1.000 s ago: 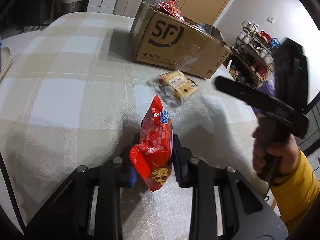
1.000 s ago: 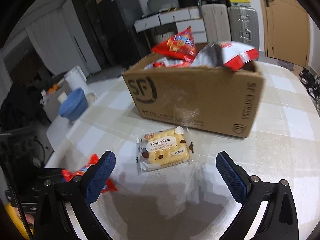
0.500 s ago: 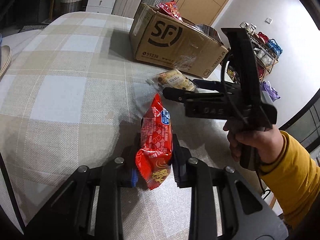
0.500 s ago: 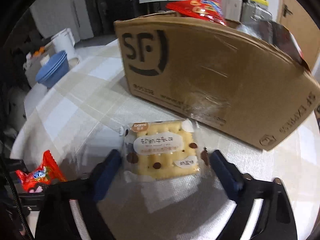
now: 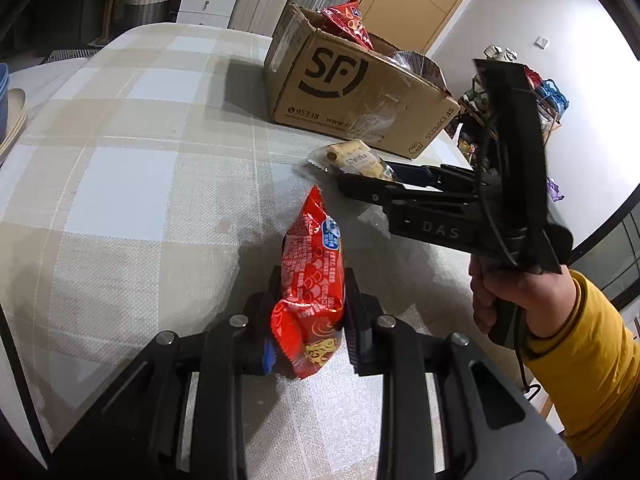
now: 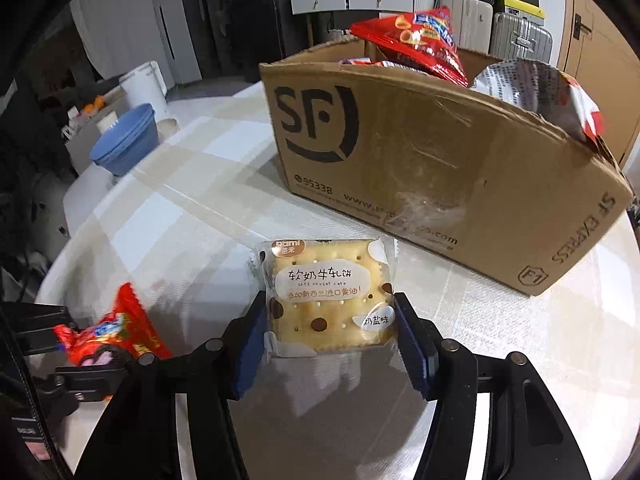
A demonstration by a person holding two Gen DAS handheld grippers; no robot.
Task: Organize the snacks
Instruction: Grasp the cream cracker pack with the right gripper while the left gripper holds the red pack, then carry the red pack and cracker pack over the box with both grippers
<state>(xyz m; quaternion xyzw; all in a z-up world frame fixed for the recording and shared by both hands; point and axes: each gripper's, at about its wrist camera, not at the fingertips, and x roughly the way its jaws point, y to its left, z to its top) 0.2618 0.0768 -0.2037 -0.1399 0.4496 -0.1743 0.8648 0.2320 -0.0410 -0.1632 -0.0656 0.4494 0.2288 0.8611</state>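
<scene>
My left tool [image 5: 310, 320] grips a red snack packet [image 5: 312, 280] upright over the checked table [image 5: 120, 168]. My right tool [image 6: 332, 332] is closing on the nougat cracker packet [image 6: 326, 292] lying on the table just before the SF cardboard box [image 6: 440, 168], its pads at the wrapper's sides.

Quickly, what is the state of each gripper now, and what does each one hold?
Left gripper: shut on the red snack packet.
Right gripper: jaws closing around the biscuit packet, pads at its sides.
</scene>
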